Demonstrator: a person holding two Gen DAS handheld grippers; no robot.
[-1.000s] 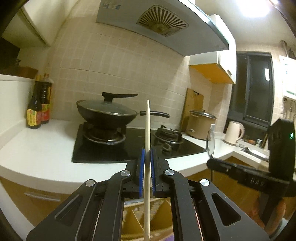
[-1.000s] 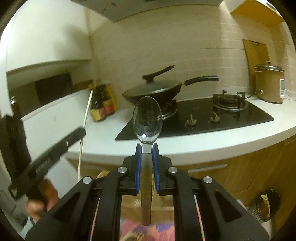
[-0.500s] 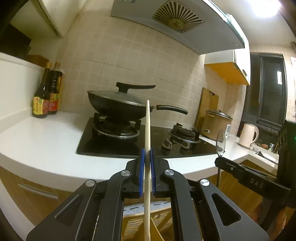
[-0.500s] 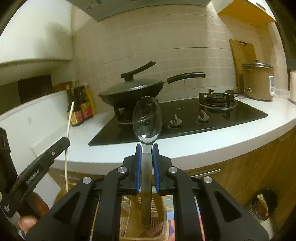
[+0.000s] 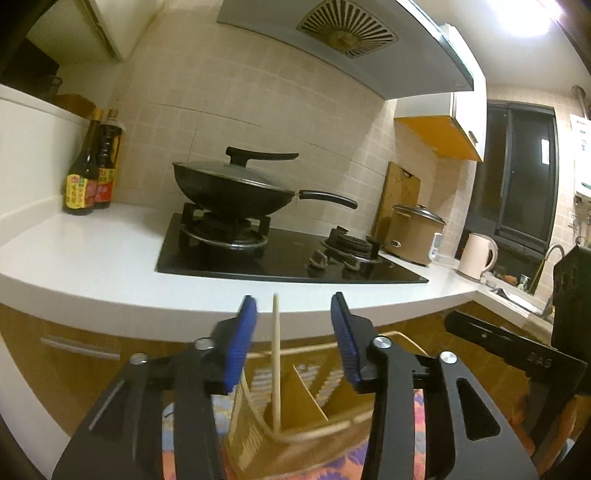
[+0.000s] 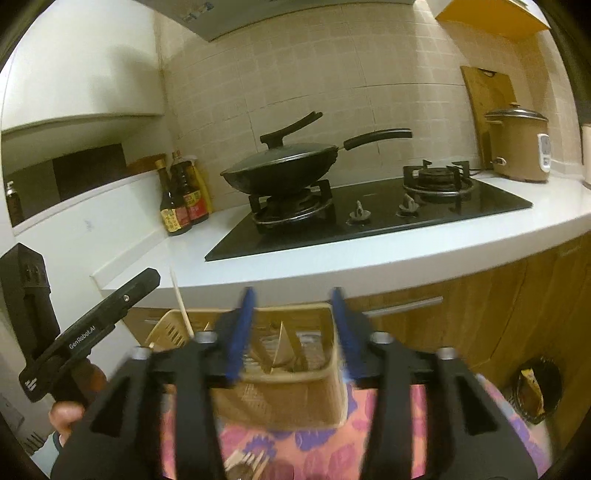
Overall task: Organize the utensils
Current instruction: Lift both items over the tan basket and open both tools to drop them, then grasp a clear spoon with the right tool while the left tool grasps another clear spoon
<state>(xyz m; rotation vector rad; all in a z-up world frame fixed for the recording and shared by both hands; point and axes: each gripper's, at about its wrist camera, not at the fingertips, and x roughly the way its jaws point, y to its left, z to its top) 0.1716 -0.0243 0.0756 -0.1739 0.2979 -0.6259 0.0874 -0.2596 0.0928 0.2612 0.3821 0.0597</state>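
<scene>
- A tiled kitchen at night, the white tabletop [image 5: 110, 266] bearing a black hob and lidded wok [image 5: 236, 192].
- The left hand-held gripper [image 5: 293, 334] has just been opening; its jaws stand spread around the pale wooden chopstick [image 5: 275, 354], not touching it.
- The chopstick stands in the beige slatted utensil basket [image 6: 295, 391] below.
- The right hand-held gripper [image 6: 293, 332] has likewise just been opening and is empty; its spoon is not visible.
- Best lift both straight up, clear of the basket rim.

1. Beige square wall tiles [image 5: 258, 107] back a white curved countertop [image 5: 92, 266].
2. A black glass gas hob [image 6: 369, 229] is set into it.
3. Brown wooden base cabinets [image 6: 517, 306] sit below.
4. A grey range hood [image 5: 332, 44] hangs overhead, beside a dark window [image 5: 517, 173].
5. A bright ceiling light [image 5: 524, 14] glares.
</scene>
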